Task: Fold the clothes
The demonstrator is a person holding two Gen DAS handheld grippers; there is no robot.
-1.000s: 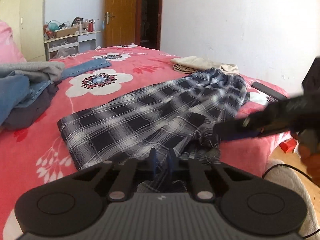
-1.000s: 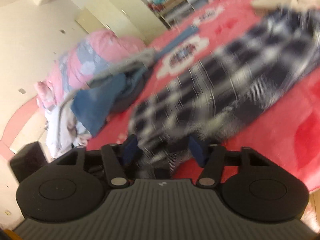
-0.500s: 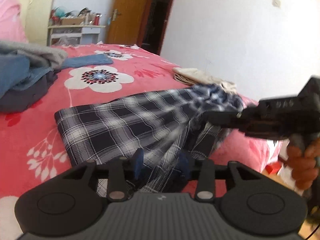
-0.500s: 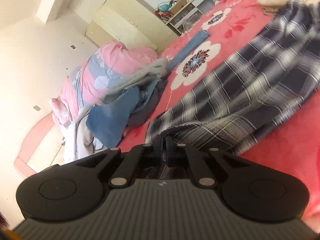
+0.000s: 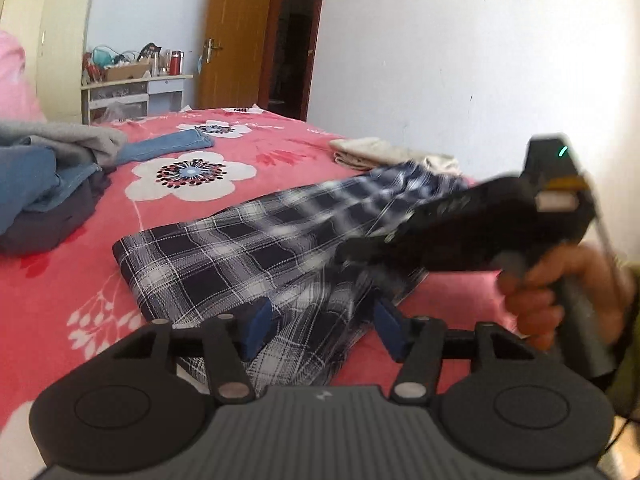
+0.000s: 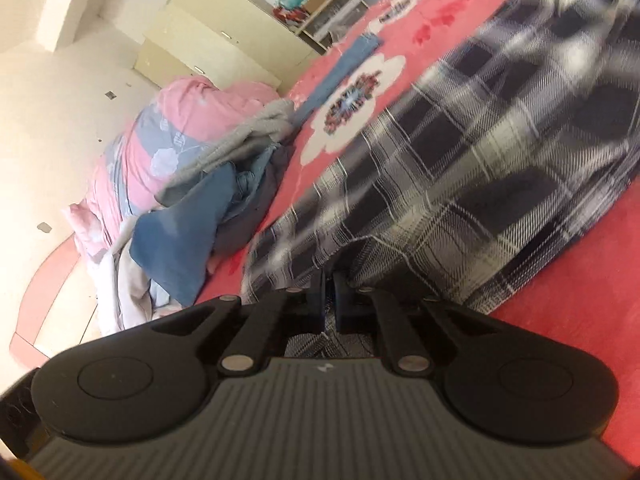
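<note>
bedroom, white walls, wooden door (image 5: 236,36); bed (image 5: 80,280) under a plush red floral cover. plaid garment (image 5: 224,252), thin woven cloth, navy and white checks, lies partly folded mid-bed, one squared edge, far end rumpled. left tool (image 5: 318,324) stands open, cloth lying between its blue pads, unpressed. right tool (image 6: 329,300) is clamped on a pinch of plaid hem. risk: a thin pinch may slip, or dragging may undo the squared fold. unfolded pile (image 5: 44,184) lies beside it.
</note>
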